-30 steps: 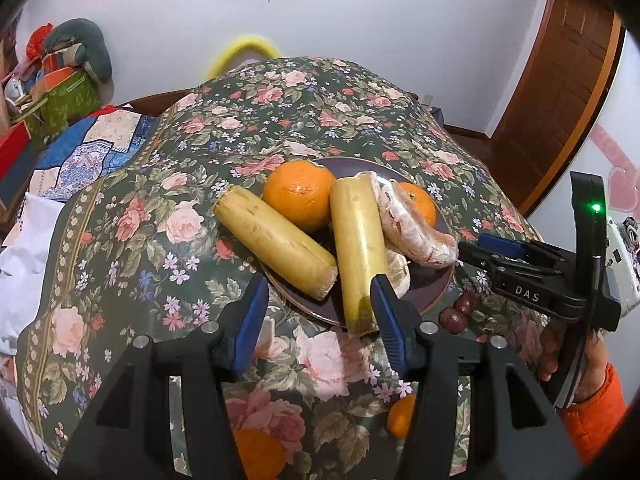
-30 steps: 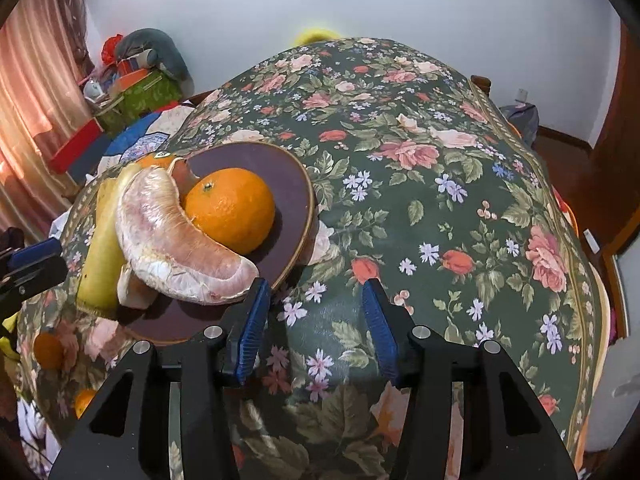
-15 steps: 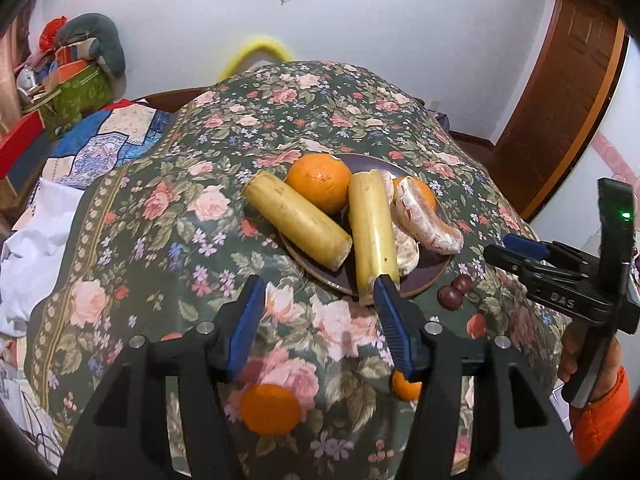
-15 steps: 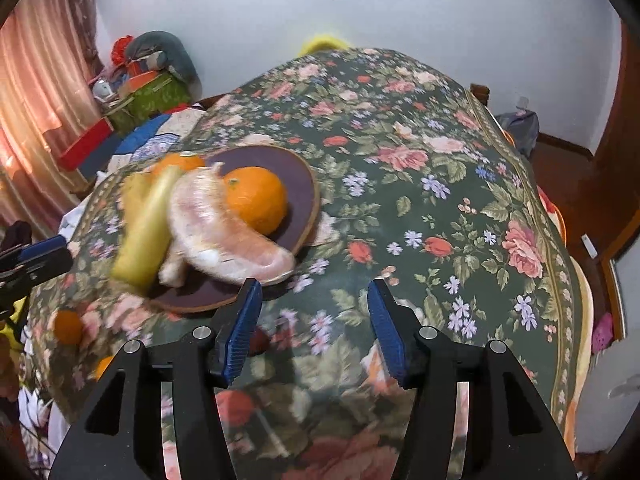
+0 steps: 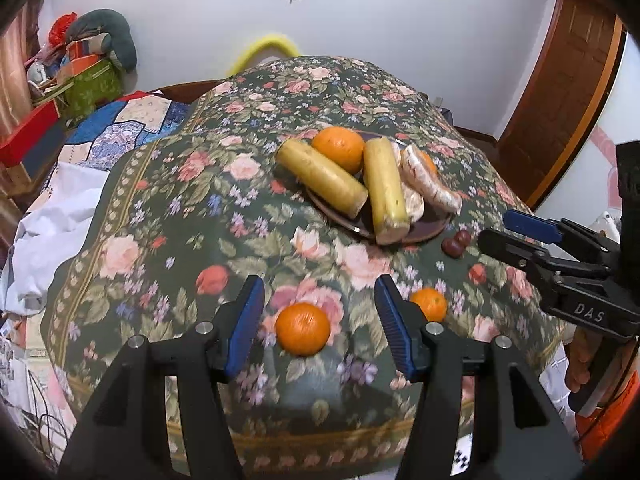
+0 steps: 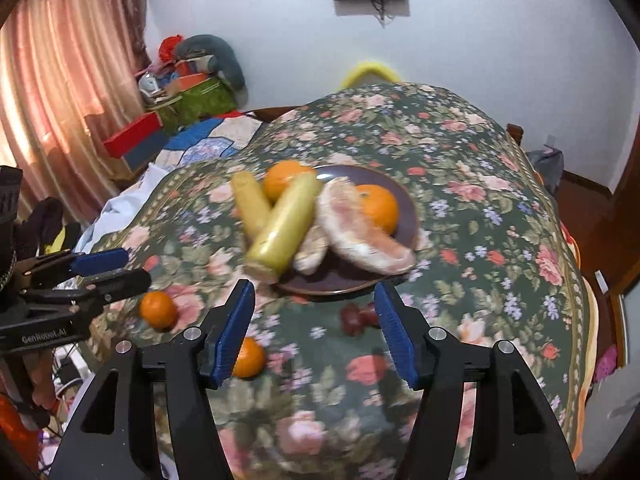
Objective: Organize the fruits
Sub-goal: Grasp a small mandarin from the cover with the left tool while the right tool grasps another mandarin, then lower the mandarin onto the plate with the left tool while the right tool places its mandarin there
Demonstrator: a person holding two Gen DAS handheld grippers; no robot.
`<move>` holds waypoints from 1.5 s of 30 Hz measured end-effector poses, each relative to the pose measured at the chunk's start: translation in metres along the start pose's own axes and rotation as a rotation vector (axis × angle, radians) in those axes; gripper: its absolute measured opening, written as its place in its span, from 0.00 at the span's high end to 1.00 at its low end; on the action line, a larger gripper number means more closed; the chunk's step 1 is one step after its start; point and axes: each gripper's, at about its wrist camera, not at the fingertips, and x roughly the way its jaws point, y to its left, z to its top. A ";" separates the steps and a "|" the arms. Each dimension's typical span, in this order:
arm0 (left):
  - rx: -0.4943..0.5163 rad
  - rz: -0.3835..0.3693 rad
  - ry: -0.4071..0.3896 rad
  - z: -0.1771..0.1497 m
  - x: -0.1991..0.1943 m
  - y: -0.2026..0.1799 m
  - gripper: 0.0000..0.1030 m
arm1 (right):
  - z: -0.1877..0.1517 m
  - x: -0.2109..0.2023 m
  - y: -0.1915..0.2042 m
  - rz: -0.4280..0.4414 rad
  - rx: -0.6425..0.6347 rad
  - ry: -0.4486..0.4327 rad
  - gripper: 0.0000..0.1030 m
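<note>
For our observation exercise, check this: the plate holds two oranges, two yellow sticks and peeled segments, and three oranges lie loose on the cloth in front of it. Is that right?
Not quite. Only two oranges lie loose on the cloth, as the left wrist view shows. The plate does hold two oranges, two yellow sticks and peeled segments.

Loose mandarins [image 5: 303, 329] beside piled plate [image 5: 430, 229]

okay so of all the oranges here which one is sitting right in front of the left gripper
The larger loose orange on the floral cloth, framed between the left gripper fingers. The smaller one lies right of them; two others sit on the plate.
</note>
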 end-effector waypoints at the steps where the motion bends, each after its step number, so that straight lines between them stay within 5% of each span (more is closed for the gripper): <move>1: 0.001 0.001 0.001 -0.002 -0.001 0.001 0.45 | -0.002 0.002 0.005 0.003 -0.003 0.008 0.43; 15: -0.020 -0.012 0.070 -0.031 0.015 0.015 0.45 | -0.033 0.045 0.035 0.008 -0.036 0.143 0.44; 20: -0.027 -0.009 0.091 -0.032 0.028 0.016 0.45 | -0.036 0.049 0.037 0.038 -0.043 0.170 0.69; 29: -0.017 0.001 0.091 -0.026 0.047 0.013 0.46 | -0.025 0.038 0.022 0.030 -0.017 0.115 0.69; 33: -0.003 -0.001 0.090 -0.024 0.052 0.009 0.64 | -0.020 0.032 0.011 0.019 -0.001 0.091 0.69; 45: 0.011 -0.031 0.034 0.003 0.046 -0.009 0.64 | 0.000 0.015 -0.023 -0.011 0.044 0.017 0.69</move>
